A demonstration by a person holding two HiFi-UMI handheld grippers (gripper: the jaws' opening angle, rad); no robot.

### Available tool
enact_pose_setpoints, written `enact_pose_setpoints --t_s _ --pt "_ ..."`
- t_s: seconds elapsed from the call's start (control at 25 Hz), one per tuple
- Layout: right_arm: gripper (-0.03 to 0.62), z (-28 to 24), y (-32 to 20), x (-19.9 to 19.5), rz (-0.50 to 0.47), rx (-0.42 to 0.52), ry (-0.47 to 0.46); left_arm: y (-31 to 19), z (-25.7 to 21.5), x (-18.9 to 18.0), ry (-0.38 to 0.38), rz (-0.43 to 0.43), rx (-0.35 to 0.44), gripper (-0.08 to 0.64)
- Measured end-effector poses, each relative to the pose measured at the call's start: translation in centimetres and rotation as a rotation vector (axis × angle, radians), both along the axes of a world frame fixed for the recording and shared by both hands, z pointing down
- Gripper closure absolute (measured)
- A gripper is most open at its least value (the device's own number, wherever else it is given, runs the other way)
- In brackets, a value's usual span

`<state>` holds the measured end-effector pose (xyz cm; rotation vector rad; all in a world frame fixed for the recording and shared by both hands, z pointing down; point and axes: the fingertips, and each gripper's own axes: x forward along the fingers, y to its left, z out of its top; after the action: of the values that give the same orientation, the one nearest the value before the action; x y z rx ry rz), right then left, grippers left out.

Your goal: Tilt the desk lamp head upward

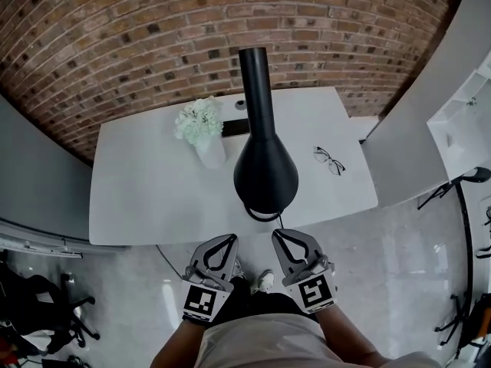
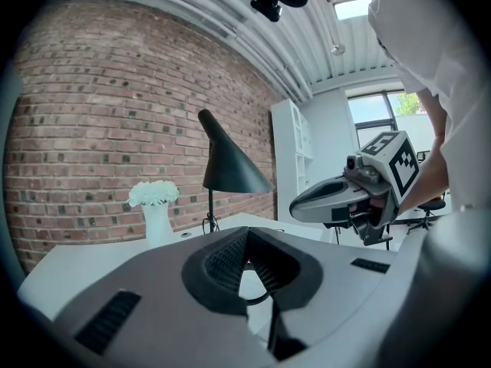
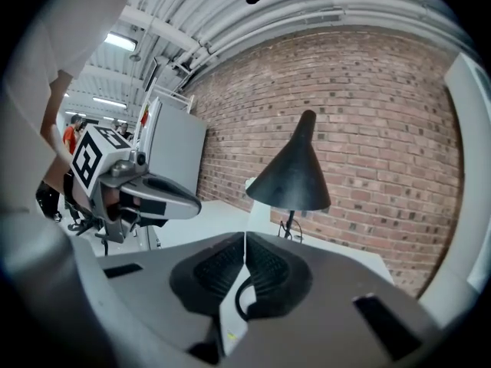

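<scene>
Step in hand, as judged: the approach, with no contact made on the lamp.

To do it well, one gripper should open and take the rim of the shade. The other should steady the stem or base so the lamp does not slide on the table while the head is raised. The lift should be slow and about the joint, since the shade is smooth and tapering and a pinch high on the cone may slip.

Left gripper (image 1: 229, 238): jaws closed tip to tip, nothing between them. It is held low against the person's body, short of the table edge, and pointed forward.

Right gripper (image 1: 278, 234): the same, jaws pressed together and empty. It sits just beside the left one at level height, with the two converging slightly.

White table (image 1: 138, 198): its front edge lies just beyond both grippers.

Black desk lamp head (image 1: 265, 176): it hangs over the near middle of the table, directly ahead of the grippers, with the open mouth facing down. A black cable (image 1: 261, 215) loops beneath it.

Lamp neck (image 1: 255, 83): runs back from the head toward the wall.

White vase of flowers (image 1: 203, 133): left of the lamp and apart from it.

Glasses (image 1: 329, 160): right of the lamp, clear of the work.

Brick wall (image 1: 115, 37): behind the table.
</scene>
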<state>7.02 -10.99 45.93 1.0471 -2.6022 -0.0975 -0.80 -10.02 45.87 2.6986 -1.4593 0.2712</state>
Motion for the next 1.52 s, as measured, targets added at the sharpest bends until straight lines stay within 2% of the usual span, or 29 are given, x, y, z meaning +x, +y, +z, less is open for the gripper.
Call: enact_pose_setpoints --t_s 0.44,0.64,0.84,1.52 --pt "0.574 1.1 -1.1 -1.5 0.04 0.018 0.027 -1.8 1.3 -1.5 0.037 0.006 -0.016 0.552" --pt "0.574 1.5 -2.0 -1.9 0.07 0.059 0.056 -2.6 2.5 -2.0 0.06 0.019 -0.032 0.552" --pt "0.574 1.2 -2.7 -1.8 0.123 0.143 0.023 -3.8 3.3 -2.0 0.062 0.032 -0.017 0.552" --pt "0.574 0.4 -6.0 -2.4 0.217 0.247 -0.032 -6.1 4.5 -3.3 0.042 0.068 0.033 0.552"
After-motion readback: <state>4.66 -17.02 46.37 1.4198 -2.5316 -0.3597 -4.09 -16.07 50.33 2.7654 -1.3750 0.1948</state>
